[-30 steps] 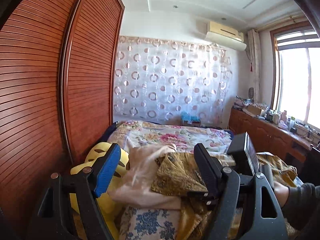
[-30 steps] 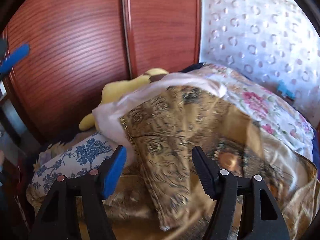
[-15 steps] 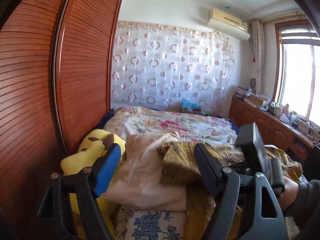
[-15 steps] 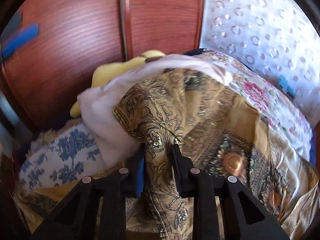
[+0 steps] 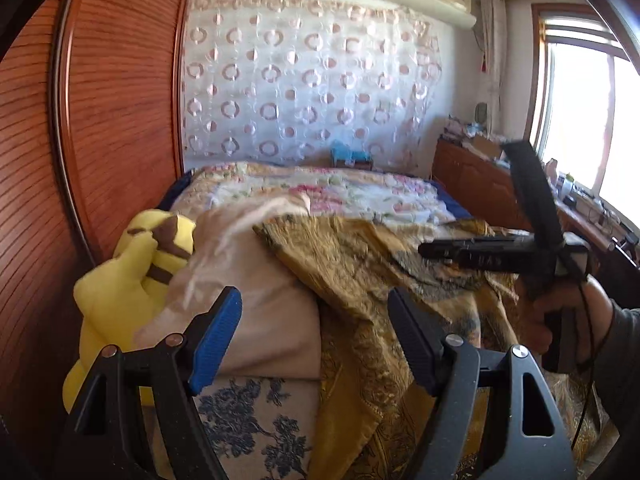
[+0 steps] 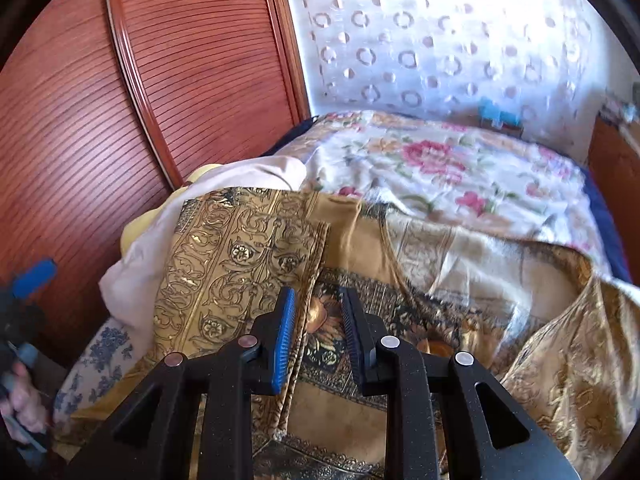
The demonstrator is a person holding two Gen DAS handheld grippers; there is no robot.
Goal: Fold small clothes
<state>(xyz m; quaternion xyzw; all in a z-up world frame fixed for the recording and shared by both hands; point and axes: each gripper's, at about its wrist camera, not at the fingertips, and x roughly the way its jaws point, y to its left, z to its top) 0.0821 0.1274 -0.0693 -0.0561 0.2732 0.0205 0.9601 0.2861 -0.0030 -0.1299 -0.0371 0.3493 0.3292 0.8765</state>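
Observation:
A gold patterned cloth [image 6: 240, 264] lies folded over a pale pink-white cloth [image 6: 132, 264] on the bed's near end. It also shows in the left wrist view [image 5: 360, 264]. My right gripper [image 6: 316, 332] hovers over the gold cloth's right edge, its jaws partly open with nothing between them. It appears from the side in the left wrist view [image 5: 480, 252]. My left gripper [image 5: 316, 344] is wide open and empty, just short of the pale cloth [image 5: 260, 300].
A yellow plush toy [image 5: 132, 280] sits left of the cloths against the slatted wooden wardrobe [image 5: 100, 120]. A floral bedspread [image 6: 440, 164] covers the far bed. A blue-flowered pillow [image 5: 248, 424] lies under the cloths. A wooden cabinet [image 5: 480, 184] stands at the right.
My right gripper was shut on the gold cloth's fold half a second ago; it has let go, opened partway and drawn back. The left gripper has stayed open, its view lowering slightly.

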